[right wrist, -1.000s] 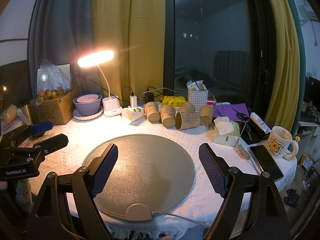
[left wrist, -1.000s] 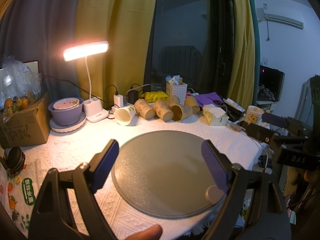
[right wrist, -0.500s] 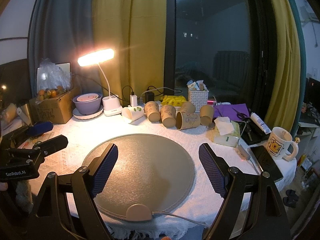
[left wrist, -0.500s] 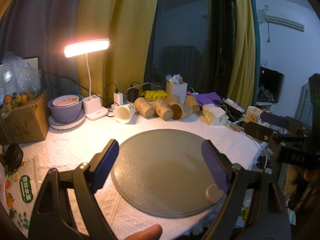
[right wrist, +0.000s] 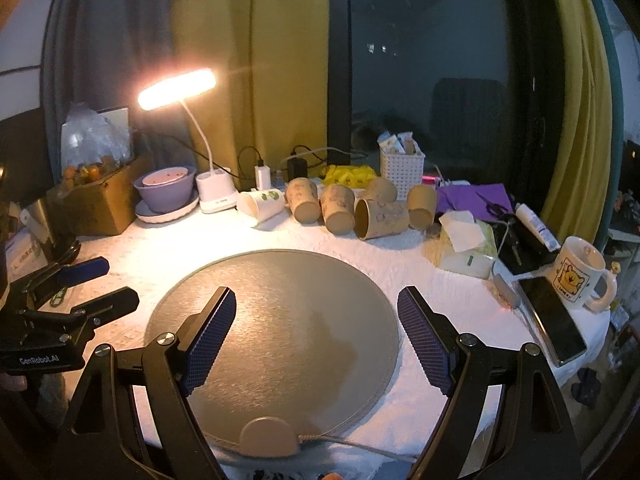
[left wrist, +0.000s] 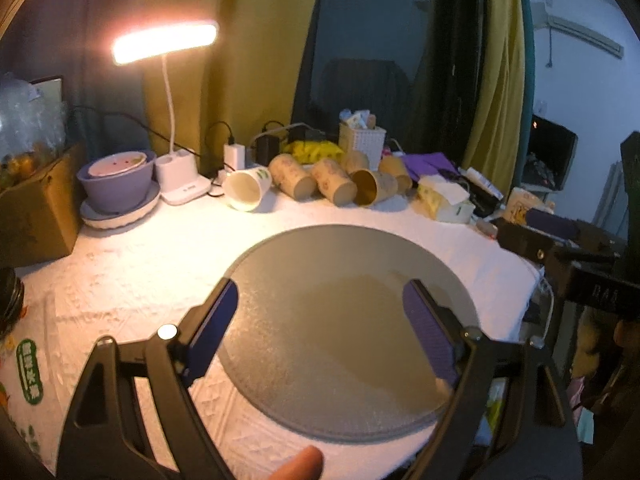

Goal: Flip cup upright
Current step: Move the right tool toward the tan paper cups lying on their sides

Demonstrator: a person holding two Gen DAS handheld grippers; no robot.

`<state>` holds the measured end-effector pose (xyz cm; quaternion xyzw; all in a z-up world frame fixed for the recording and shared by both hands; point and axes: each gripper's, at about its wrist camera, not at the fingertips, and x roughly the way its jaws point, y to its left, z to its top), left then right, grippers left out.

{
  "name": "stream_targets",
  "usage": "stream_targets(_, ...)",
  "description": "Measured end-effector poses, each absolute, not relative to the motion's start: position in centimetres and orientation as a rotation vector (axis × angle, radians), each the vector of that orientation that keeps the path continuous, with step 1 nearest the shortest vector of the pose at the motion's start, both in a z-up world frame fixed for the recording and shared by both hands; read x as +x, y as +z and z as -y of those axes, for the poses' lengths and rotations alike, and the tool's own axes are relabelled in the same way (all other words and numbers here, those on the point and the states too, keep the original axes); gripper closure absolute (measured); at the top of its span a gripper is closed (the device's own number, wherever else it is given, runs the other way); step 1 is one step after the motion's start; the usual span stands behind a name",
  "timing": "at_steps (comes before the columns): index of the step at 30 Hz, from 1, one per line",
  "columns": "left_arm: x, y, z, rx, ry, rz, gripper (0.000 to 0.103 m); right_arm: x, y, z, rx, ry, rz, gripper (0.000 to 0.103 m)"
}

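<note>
Several paper cups lie on their sides in a row at the back of the table: a white cup (left wrist: pixel 247 190) (right wrist: pixel 262 205) at the left, then brown cups (left wrist: pixel 334 187) (right wrist: pixel 339 213). One brown cup (right wrist: pixel 380 219) has its mouth turned toward me. My left gripper (left wrist: pixel 320 332) is open and empty above the round grey mat (left wrist: pixel 352 264). My right gripper (right wrist: pixel 318 332) is open and empty above the same mat (right wrist: pixel 280 280). The left gripper also shows at the left edge of the right wrist view (right wrist: pixel 86 286). Both grippers are far from the cups.
A lit desk lamp (right wrist: pixel 178 88), a purple bowl on a plate (right wrist: pixel 166 190) and a cardboard box (right wrist: pixel 96 200) stand at the back left. A tissue pack (right wrist: pixel 466 246), a phone (right wrist: pixel 554 320) and a mug (right wrist: pixel 578 276) are at the right. A white basket (right wrist: pixel 402 168) stands behind the cups.
The left gripper has moved slightly forward and toward the table; the view has shifted a little. The right gripper has hardly moved. Both stayed open.
</note>
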<state>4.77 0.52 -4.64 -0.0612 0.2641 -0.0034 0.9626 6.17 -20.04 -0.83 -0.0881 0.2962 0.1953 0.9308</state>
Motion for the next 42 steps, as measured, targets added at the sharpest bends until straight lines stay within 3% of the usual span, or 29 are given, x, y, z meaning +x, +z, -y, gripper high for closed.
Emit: stream_targets(42,28.4,-5.2,4.1,0.075,-0.171,-0.669,0.017,25.3,-5.0,25.7,-0.143,0.287,-0.674,0.018)
